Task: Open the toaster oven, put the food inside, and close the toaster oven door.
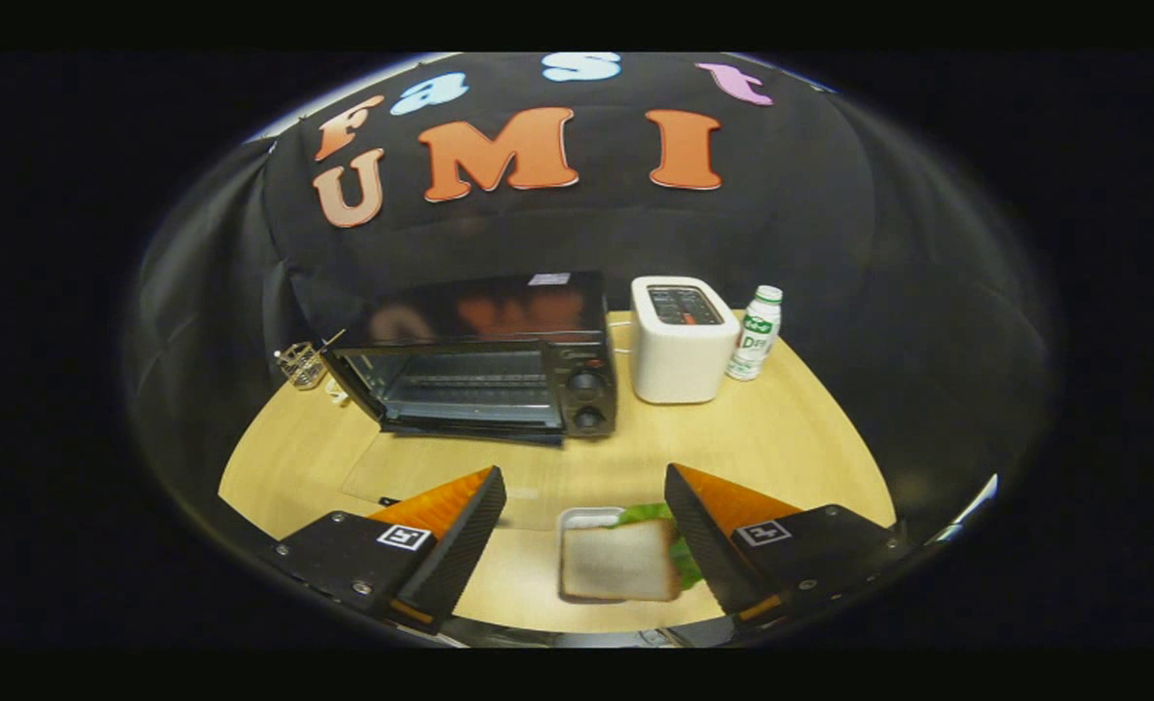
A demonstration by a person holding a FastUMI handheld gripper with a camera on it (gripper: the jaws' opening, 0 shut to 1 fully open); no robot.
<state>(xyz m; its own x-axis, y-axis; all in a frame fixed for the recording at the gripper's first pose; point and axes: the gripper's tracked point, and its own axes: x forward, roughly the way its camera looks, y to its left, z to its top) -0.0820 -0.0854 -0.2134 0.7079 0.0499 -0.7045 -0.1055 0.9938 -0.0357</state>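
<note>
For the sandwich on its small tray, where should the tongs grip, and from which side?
Probably by the two side edges of the small tray under the sandwich, coming down from above. It lies flat between the open tongs, nearer one finger, and the bread looks soft, so the rigid rim seems the safer hold.

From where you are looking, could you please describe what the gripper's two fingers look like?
The gripper has two wedge-shaped fingers with orange outer faces and black ribbed inner pads. Each finger sits on a black base plate that carries a small square black-and-white marker and a few silver screws. No cable is visible.
</note>
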